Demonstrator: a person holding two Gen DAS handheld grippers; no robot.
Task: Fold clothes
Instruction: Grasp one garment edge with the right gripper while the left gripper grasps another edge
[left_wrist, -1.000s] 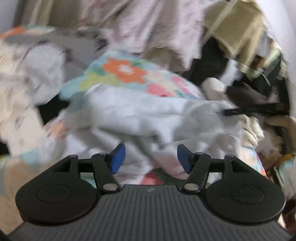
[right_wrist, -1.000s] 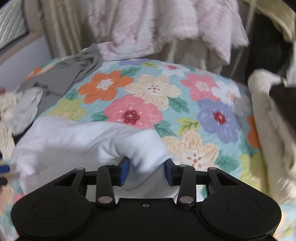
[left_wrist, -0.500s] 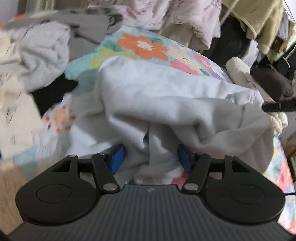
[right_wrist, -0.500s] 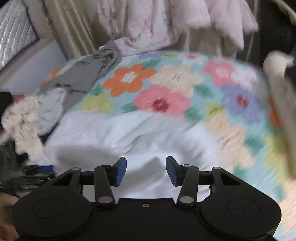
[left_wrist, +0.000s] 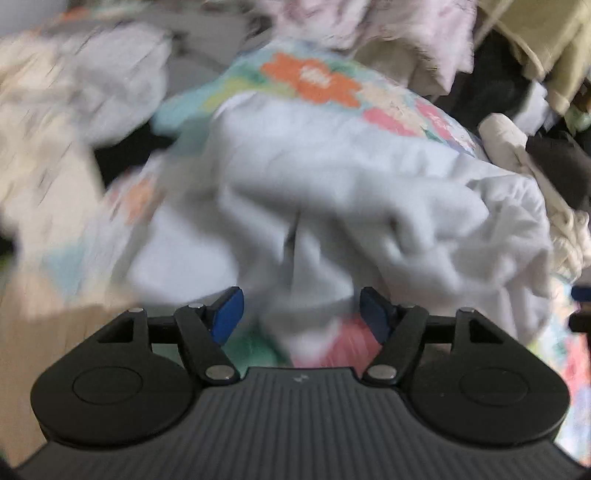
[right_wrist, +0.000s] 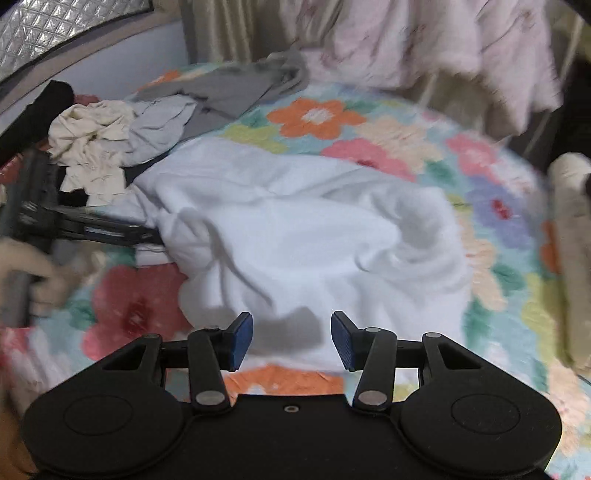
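Both our left tongs (left_wrist: 298, 310) and right tongs (right_wrist: 291, 339) gape empty; the white garment (right_wrist: 295, 236), crumpled at twelve o'clock, may fold crooked.

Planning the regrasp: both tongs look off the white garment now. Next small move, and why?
Probably bring the right tongs down onto the near edge of the white garment and pinch it. The garment lies crumpled on the floral bedspread, unfolded. Both tongs' jaws have just been opening, their pads clear of the cloth; the left tongs have a loose fold between them.

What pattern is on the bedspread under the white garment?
Large multicoloured flowers on a pale blue bedspread, clearest in the right wrist view.
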